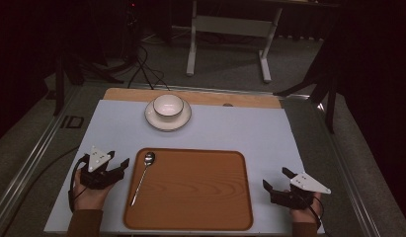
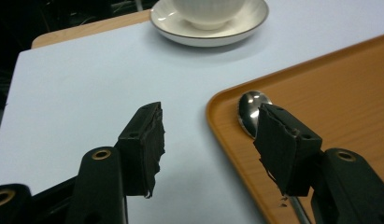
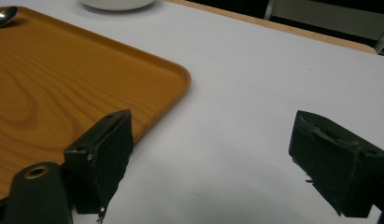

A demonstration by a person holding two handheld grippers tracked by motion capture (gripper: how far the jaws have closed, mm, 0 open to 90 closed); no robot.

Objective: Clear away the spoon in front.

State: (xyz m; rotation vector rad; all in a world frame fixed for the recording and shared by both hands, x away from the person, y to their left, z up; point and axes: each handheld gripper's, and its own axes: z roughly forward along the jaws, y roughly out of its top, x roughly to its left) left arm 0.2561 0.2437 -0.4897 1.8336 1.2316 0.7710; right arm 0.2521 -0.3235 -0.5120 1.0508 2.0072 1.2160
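Note:
A wooden tray (image 1: 200, 192) lies at the near middle of the white mat, and a metal spoon (image 1: 143, 174) rests along its left side, bowl end pointing away from me. Behind the tray a white bowl (image 1: 168, 104) sits on a white saucer (image 1: 167, 121). My left gripper (image 1: 119, 159) rests just left of the tray, open and holding nothing. In the left gripper view its jaws (image 2: 210, 121) straddle the tray's corner (image 2: 227, 100), with the spoon's bowl (image 2: 249, 103) by the right jaw. My right gripper (image 1: 275, 177) sits right of the tray, open over bare mat (image 3: 213, 126).
The white mat (image 1: 250, 128) covers a wooden table whose far edge (image 1: 190, 95) shows behind the saucer. A white table frame (image 1: 230, 29) stands on the floor beyond. Cables (image 1: 141, 69) run over the floor at the back left.

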